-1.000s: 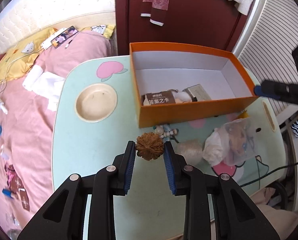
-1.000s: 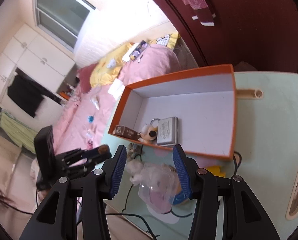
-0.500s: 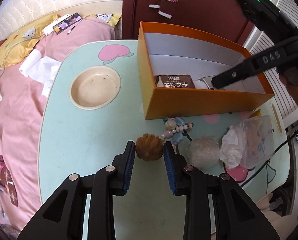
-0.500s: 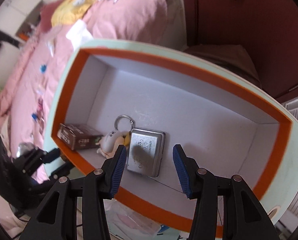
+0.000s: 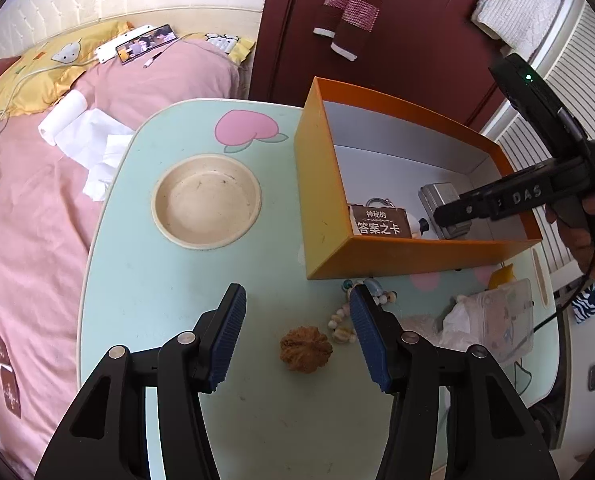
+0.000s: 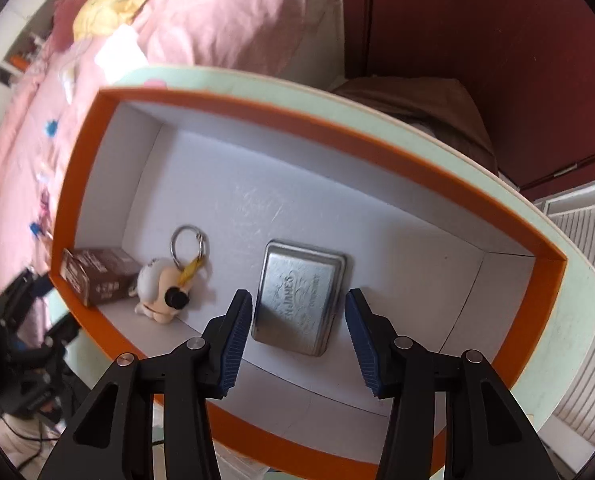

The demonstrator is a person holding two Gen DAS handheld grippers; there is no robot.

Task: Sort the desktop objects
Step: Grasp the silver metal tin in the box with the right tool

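Partly sorted, I'd say: the tin (image 6: 299, 296), keyring toy (image 6: 161, 290) and card pack (image 5: 379, 222) lie in the box (image 5: 397, 258). The walnut (image 5: 305, 349), beads (image 5: 343, 330) and bags (image 5: 493, 320) sit on the surface (image 5: 169, 288). Left gripper (image 5: 297, 334) gapes empty over the walnut; right gripper (image 6: 299, 326) hangs wide and empty over the tin.
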